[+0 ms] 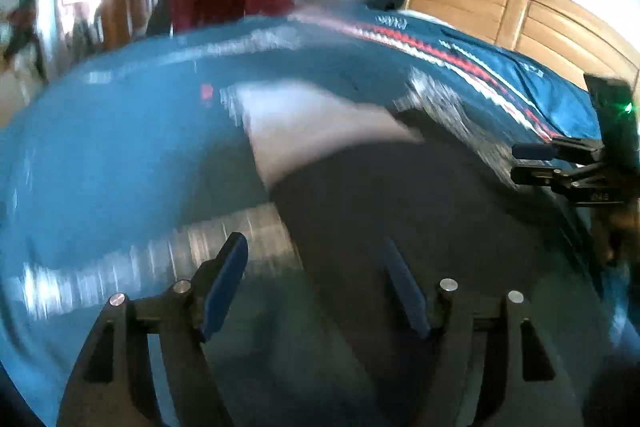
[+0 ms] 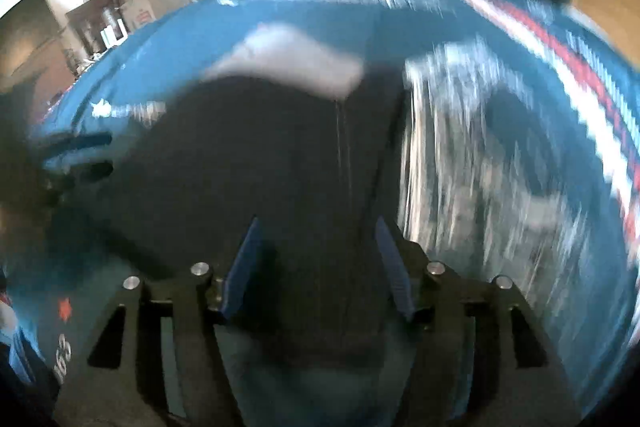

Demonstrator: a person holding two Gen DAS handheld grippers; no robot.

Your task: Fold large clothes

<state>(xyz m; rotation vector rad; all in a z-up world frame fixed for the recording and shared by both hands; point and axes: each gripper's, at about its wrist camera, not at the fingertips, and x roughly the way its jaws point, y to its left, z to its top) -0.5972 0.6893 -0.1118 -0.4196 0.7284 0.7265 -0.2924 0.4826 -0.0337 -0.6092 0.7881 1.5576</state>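
Two hand-held grippers hang over a dark garment (image 1: 400, 227) spread on a bed with a blue cover (image 1: 120, 155), both views smeared by motion blur. The left gripper (image 1: 316, 287) has its blue-padded jaws wide apart with nothing between them; the dark cloth lies ahead of it and off to its right, the edge of the cloth running away from under the right-hand pad toward a pale patch (image 1: 316, 131) at the garment's far end, which may be a lining or a collar, though the blur hides which. The right gripper (image 2: 320, 267) is likewise spread wide and empty, and sits squarely over the garment: the dark cloth fills the space between and beyond its jaws, with a thin pale line, perhaps a zip or seam, running straight away from it toward the same pale patch. Judging from that line, the garment's long axis runs away from both grippers rather than across them. A streaky grey-and-white area (image 2: 480, 167) lies to the right of the right gripper; it cannot be identified. In the left wrist view the right gripper appears at the far right edge, well apart across the cloth. The right gripper looks the better placed for a first pinch; the left gripper would need to shift rightward to reach the cloth's near edge.
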